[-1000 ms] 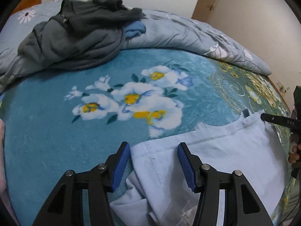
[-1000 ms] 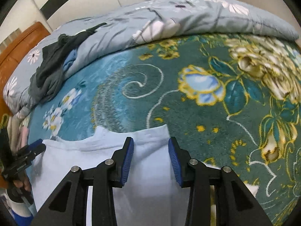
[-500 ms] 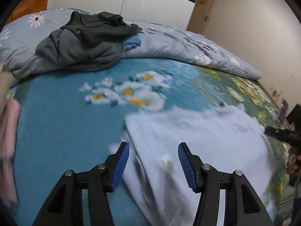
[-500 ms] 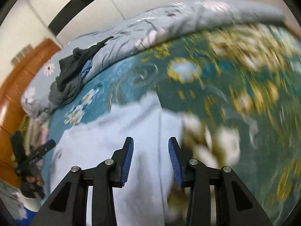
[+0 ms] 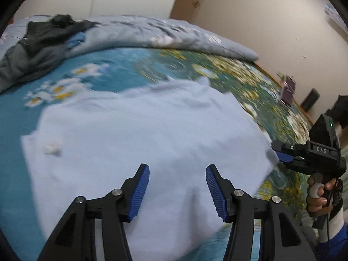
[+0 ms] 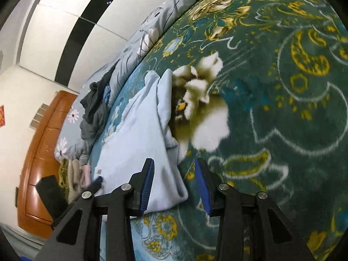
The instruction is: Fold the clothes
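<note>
A light blue garment [image 5: 152,134] lies spread on the floral blanket of the bed. My left gripper [image 5: 177,187] hovers over its near edge, open, with cloth beneath the fingers and nothing pinched. In the left wrist view my right gripper [image 5: 282,155] sits at the garment's right corner, held by a hand [image 5: 319,193]. In the right wrist view, which is rolled over, the garment [image 6: 134,130] looks bunched lengthwise and its near corner lies between the open fingers of the right gripper [image 6: 175,182]; the pads do not press it. The left gripper's blue tip [image 6: 97,179] shows at that view's left.
A dark grey clothes pile [image 5: 39,41] rests on a grey-blue duvet [image 5: 174,34] at the far end of the bed. Folded pink and beige clothes [image 6: 76,171] lie by the wooden headboard [image 6: 43,152]. A small dark object [image 5: 288,91] stands at the bed's right edge.
Both cameras swung and drew back from the garment; the left view now takes in the whole shirt and the right gripper. The right view has rolled. Neither gripper's jaws changed.
</note>
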Demonstrator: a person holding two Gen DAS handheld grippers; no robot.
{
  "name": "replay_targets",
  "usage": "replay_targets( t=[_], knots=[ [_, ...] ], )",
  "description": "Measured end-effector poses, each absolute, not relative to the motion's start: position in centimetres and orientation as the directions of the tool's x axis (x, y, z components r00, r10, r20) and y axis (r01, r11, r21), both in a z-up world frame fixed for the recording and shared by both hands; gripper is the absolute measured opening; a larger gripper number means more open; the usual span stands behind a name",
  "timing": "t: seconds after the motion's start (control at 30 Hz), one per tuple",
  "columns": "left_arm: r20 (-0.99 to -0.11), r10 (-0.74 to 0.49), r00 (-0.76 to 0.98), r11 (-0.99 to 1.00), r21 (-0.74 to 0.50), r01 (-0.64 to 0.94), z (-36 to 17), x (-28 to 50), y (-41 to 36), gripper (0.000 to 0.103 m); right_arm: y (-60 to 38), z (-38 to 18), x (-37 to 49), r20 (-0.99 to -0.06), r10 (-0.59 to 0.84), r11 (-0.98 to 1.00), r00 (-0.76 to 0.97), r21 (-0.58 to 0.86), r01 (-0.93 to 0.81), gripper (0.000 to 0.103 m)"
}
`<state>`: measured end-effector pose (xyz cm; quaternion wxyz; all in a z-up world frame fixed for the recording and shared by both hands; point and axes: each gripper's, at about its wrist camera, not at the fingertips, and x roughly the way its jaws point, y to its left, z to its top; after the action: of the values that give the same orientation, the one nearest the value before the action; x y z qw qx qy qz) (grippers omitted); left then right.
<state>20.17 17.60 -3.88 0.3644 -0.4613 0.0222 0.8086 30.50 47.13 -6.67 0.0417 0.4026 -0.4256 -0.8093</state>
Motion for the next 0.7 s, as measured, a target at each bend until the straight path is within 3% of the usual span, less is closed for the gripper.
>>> replay_targets(
  t=[0.2, 0.7],
  knots=[
    [-0.796, 0.506, -0.332, -0.753, -0.221, -0.62, -5.1, 21.4, 19.5, 0.058, 47.2, -7.7, 31.7, -0.554, -0.461, -0.568, -0.693, 0.785, -0.249, 0.04],
    [-0.793, 0.534, -0.293, -0.754, -0.29, -0.589, -4.8, 21.1, 19.3, 0.059, 46.3, -7.8, 25.3, -0.5, -0.541, -0.557, -0.676, 0.816, -0.157, 0.04]
  ],
)
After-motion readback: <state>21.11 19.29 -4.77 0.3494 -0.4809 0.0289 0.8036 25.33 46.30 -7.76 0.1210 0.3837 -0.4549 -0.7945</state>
